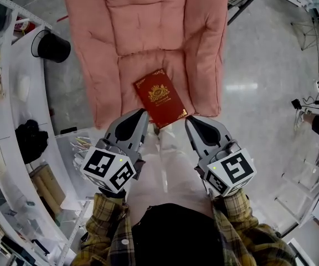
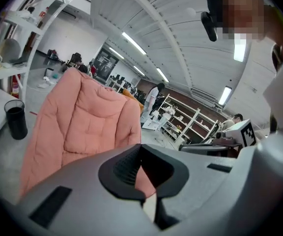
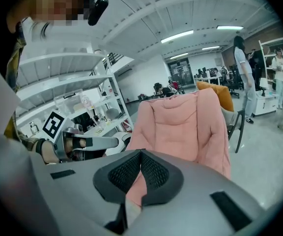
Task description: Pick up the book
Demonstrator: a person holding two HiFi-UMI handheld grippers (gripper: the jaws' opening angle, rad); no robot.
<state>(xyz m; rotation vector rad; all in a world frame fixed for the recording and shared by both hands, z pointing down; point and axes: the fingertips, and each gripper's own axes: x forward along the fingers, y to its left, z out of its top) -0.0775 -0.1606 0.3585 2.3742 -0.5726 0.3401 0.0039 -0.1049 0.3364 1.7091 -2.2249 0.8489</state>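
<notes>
Chair: a big pink padded chair (image 1: 148, 37) stands on the pale floor. Its seat cushion looks soft and thick.
Left gripper: the left gripper (image 1: 143, 113) is low in front of the seat, just beside the near left edge of the book. Its two fingers are pressed together and nothing is between them.
Right gripper: the right gripper (image 1: 188, 121) is at the other side, near the front corner of the book but not touching it. Its own view also shows the fingers closed together on nothing.
Book: the dark red book (image 1: 160, 97) lies flat on the seat, near the front edge and turned a little sideways. It has a gold emblem on the cover and gold corners.
Handling: it seems a thin hardcover, so probably stiff and quite light. The cover may be smooth and a bit slippery. It is not fragile.
Where to hold: the front edge nearest to the grippers looks best. The soft cushion should give way, so one finger can go under the cover and the other on top. The fingers must open first.
</notes>
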